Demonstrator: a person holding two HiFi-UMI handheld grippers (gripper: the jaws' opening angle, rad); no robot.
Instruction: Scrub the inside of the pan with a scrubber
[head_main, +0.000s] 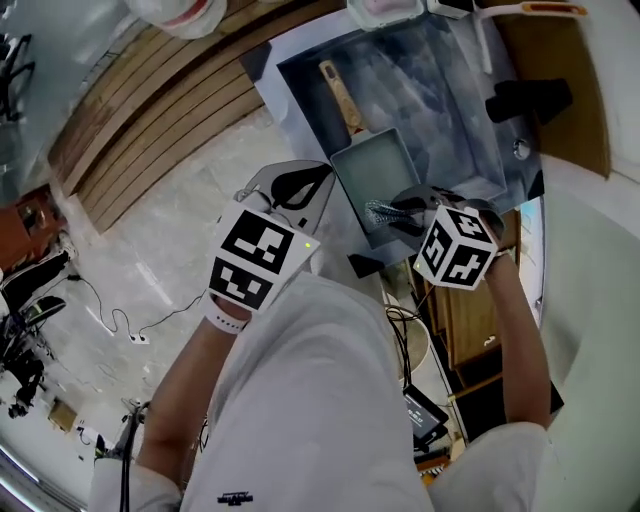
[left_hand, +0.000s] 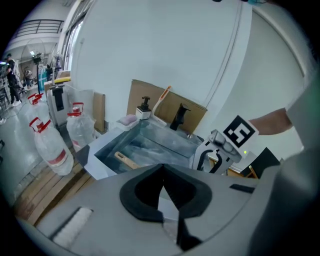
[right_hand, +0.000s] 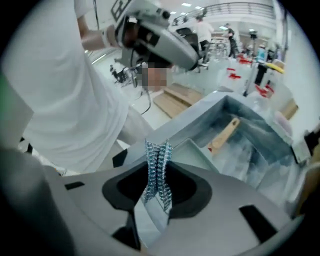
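Rectangular grey pan (head_main: 372, 172) w/ wooden handle (head_main: 340, 92) is sitting in the sink (head_main: 455, 95), at its near side, handle pointing toward the far-left corner. Steel scrubber (head_main: 383, 212) is hanging over the pan's near-right part; can't tell if it's touching the pan floor. R gripper (head_main: 402, 214) is pinching the scrubber, jaws closed tight on its middle, w/ the coils squeezed narrow between the pads and sticking out past the tips in the right gripper view (right_hand: 157, 167). L gripper (head_main: 300, 186) is hovering just beside the pan's near-left corner, over the sink's edge, w/ jaws pressed together and nothing betw. them. Black faucet (head_main: 528, 100) is standing at the sink's right side. Water bottles (left_hand: 54, 147) are sitting on wooden slats (head_main: 150, 110) left of the sink.
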